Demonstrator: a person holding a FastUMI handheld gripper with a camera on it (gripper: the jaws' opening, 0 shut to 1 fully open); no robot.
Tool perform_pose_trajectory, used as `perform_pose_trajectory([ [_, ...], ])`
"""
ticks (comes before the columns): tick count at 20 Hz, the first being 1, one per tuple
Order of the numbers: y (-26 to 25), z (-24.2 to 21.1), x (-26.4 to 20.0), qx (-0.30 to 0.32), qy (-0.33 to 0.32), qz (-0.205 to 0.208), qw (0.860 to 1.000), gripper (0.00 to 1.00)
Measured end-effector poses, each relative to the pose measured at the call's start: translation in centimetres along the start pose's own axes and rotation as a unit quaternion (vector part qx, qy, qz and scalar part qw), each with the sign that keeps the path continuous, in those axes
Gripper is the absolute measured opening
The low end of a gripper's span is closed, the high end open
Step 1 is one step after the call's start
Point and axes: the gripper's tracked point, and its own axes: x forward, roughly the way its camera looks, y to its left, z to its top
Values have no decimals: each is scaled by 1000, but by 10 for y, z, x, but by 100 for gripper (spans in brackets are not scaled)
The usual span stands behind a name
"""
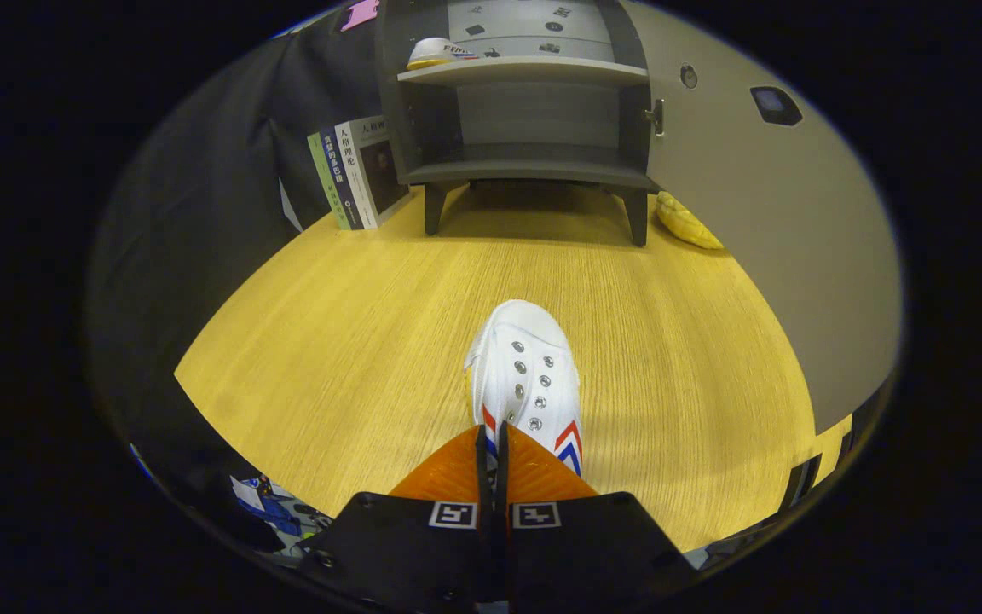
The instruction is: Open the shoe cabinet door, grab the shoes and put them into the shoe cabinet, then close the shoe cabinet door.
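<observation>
A pale wooden desk (355, 341) runs out ahead, and at its far end stands the dark shoe cabinet (525, 94) with its grey door (764, 239) swung wide open to the right. One shoe (440, 53) already lies on the cabinet's upper shelf; the lower shelf looks bare. Some books (359, 170) lean just left of the cabinet, and a yellow thing (689, 222) lies by its right leg. The gripper (491, 452) has its fingers pressed nearly together, pinching the heel edge of a white shoe (525, 367) whose toe points toward the cabinet. So the carrying step seems in hand: the second shoe is gripped, well short of the cabinet. Next it needs bringing forward, toe first, onto a shelf, and afterward the door wants closing.
</observation>
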Motion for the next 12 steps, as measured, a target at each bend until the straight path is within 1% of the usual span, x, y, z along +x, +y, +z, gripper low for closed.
perform_pose_trajectory([
  [2,1,14,-11,6,-14,5,1000,1],
  [6,7,59,-21,42,-40,26,998,1],
  [12,18,156,-48,39,-118,46,991,1],
])
